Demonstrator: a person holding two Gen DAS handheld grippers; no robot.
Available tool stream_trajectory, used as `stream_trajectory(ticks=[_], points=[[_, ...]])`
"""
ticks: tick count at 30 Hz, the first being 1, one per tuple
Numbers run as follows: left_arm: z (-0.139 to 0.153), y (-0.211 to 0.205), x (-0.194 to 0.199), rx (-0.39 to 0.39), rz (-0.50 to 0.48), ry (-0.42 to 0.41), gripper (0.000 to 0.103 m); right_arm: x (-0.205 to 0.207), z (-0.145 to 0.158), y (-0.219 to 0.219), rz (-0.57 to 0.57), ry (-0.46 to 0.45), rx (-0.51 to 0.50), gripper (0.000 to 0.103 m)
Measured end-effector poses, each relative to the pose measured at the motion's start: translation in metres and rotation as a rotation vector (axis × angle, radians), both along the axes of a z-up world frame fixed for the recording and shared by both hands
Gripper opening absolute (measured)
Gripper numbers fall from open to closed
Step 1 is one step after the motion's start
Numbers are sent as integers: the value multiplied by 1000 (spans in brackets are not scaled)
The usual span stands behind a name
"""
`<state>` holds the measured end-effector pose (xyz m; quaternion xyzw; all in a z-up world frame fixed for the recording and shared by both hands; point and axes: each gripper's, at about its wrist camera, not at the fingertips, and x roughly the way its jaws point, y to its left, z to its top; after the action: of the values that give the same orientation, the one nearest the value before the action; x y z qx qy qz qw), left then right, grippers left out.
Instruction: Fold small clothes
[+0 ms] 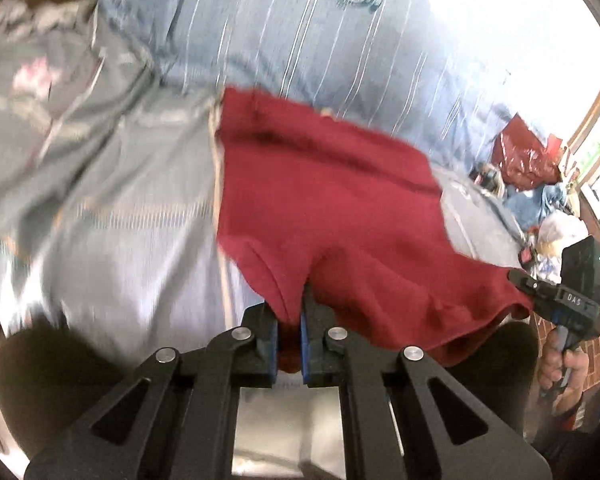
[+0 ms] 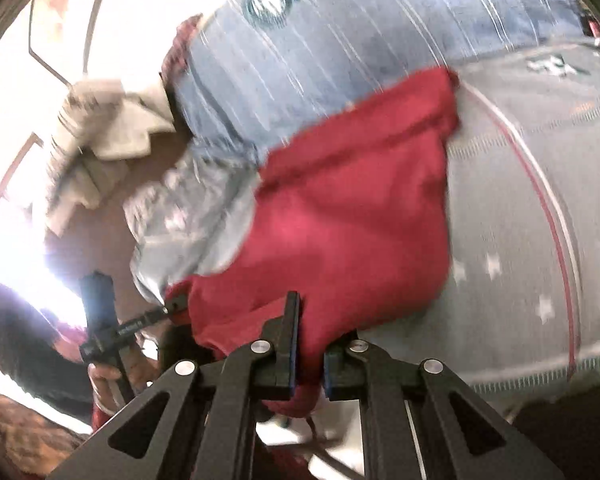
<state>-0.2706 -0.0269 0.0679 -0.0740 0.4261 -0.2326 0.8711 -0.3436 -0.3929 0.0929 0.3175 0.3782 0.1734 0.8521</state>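
Jaws of left gripper (image 1: 288, 320) and right gripper (image 2: 308, 344) both clamp red cloth (image 1: 332, 200) edge; keep it taut, lift evenly, fold over squarely.

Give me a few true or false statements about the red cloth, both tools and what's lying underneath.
1. Both tools grip the red cloth. True: the left tool and the right tool are each shut on its near edge.
2. The red cloth lies flat and untouched. False: it is pinched at two points.
3. A grey garment with white stars lies beneath it. True.
4. The striped fabric is green. False: it is blue.
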Motion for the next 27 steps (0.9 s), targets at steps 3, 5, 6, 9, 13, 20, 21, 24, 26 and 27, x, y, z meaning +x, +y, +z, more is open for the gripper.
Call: stream_trajectory(ticks=[3, 5, 6, 9, 13, 20, 21, 24, 26, 27], points=[[19, -11, 17, -2, -3, -62, 5, 19, 19, -6, -35, -66, 3, 8], [30, -17, 38, -3, 5, -109, 5, 36, 31, -8, -45, -97, -11, 8], [34, -16, 48, -7, 8, -121, 5, 42, 36, -16, -47, -107, -21, 8], [44, -25, 83, -9, 35, -156, 5, 71, 47, -27, -81, -123, -65, 8], [53, -47, 139, -17, 68, -171, 5, 124, 47, -45, -143, -110, -101, 8], [34, -83, 215, 14, 106, -134, 5, 221, 25, -63, -196, -48, -147, 7], [27, -86, 228, 17, 108, -114, 5, 235, 16, -66, -202, -28, -144, 7], [6, -88, 256, 21, 127, -71, 9, 262, -7, -75, -219, 19, -122, 10], [-2, -85, 270, 20, 139, -61, 13, 275, -22, -79, -216, 62, -133, 22], [-6, -82, 278, 10, 143, -47, 16, 275, -23, -81, -221, 49, -151, 34]])
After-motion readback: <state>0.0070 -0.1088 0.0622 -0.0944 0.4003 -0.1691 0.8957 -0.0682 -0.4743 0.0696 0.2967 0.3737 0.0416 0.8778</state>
